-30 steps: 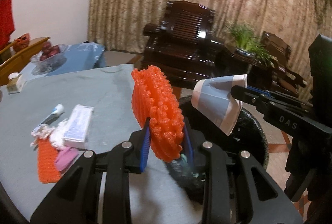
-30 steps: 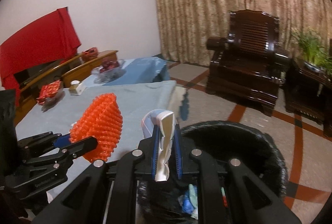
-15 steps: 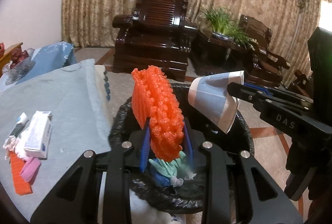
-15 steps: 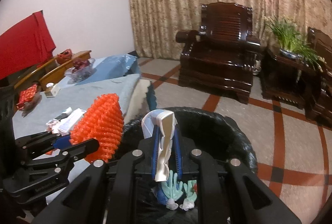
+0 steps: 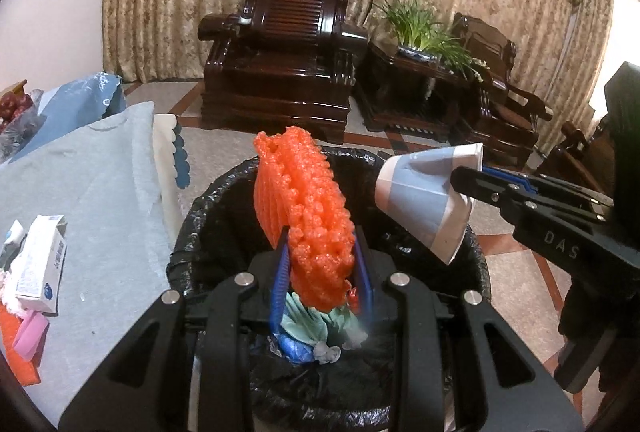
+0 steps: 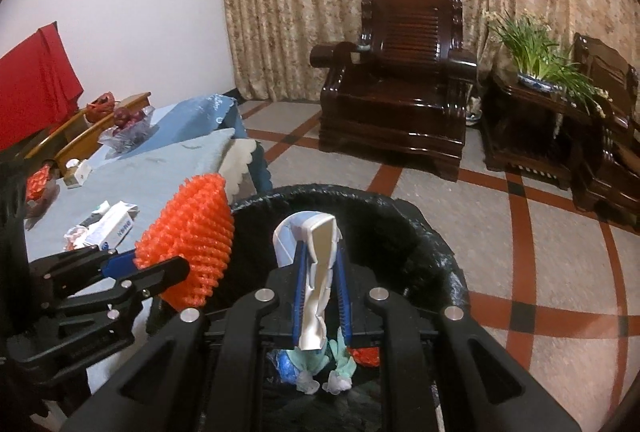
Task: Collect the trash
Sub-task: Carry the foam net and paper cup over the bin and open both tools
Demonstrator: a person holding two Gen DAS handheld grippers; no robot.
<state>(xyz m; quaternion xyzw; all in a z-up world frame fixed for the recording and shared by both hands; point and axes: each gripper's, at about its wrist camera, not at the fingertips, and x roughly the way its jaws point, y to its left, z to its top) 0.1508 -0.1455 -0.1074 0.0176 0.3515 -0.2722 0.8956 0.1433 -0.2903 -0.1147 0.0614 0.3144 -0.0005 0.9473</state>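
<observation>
Holding both pieces of trash over the black-lined bin point(image 5: 400, 167), we have each gripper closed on its load so that letting go should drop it straight inside. Our left gripper point(image 5: 320, 272) is clamped on the orange foam net point(image 5: 304, 207), its jaws partly apart because the bulky mesh fills the gap between them, and the net stands upright above the bin's near rim. Our right gripper point(image 6: 320, 288) is almost fully closed, squashing the crushed paper cup point(image 6: 316, 264) flat between its pads; the cup hangs over the bin's middle, just to the right of the net and apart from it. We judge this to be the drop stage: both items sit above the opening, with nothing between them and the bin's bottom. Inside the bin already lie a teal glove point(image 5: 312, 320), a blue scrap point(image 5: 296, 348) and something small and red. Left of the bin, on the grey-blue clothed surface point(image 5: 100, 191), more remains to be collected: a white carton point(image 5: 38, 264), a pink piece point(image 5: 30, 332) and an orange strip point(image 5: 18, 348) under it. Beyond the bin stand a dark wooden armchair point(image 5: 280, 55) and a potted plant point(image 5: 424, 27), well apart and in nobody's way.
</observation>
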